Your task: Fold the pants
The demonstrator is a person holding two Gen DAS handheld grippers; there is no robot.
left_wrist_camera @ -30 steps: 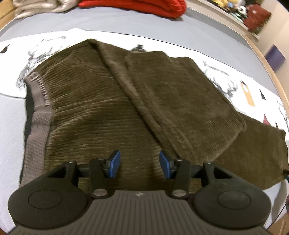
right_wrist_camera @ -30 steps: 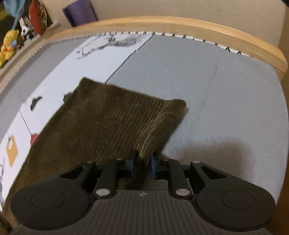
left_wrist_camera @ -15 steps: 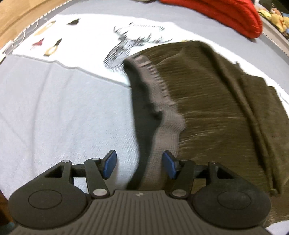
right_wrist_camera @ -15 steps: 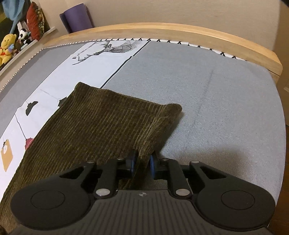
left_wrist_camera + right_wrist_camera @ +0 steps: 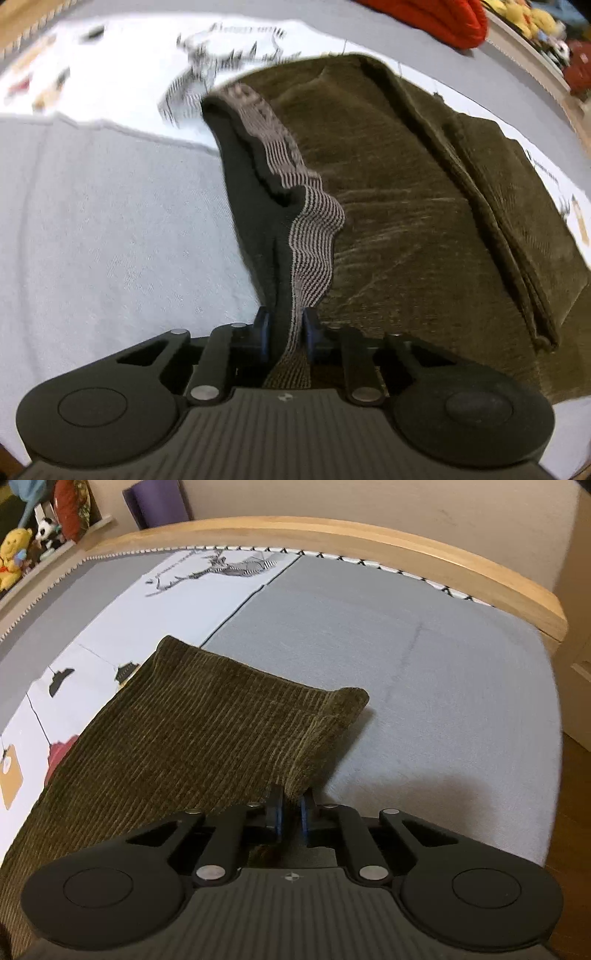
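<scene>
Olive-brown corduroy pants (image 5: 388, 206) lie spread on a bed, one leg folded over the other. Their grey knitted waistband (image 5: 314, 236) with a dark lining runs down to my left gripper (image 5: 285, 334), whose jaws are closing and pinch the band between the blue pads. In the right wrist view the leg end of the pants (image 5: 207, 731) lies on the cover. My right gripper (image 5: 290, 814) is closing too, and its pads grip the near corner of the hem, which is drawn up into a ridge.
The bed cover (image 5: 424, 686) is grey with a white printed panel (image 5: 177, 590). A wooden bed rail (image 5: 369, 539) curves around the far edge. A red garment (image 5: 443, 18) lies at the back; soft toys (image 5: 14, 554) sit on a ledge.
My left gripper swung from the pants' seat to the waistband, opened over it, then closed on the band. The right gripper tightened on the hem corner and stayed in place.
</scene>
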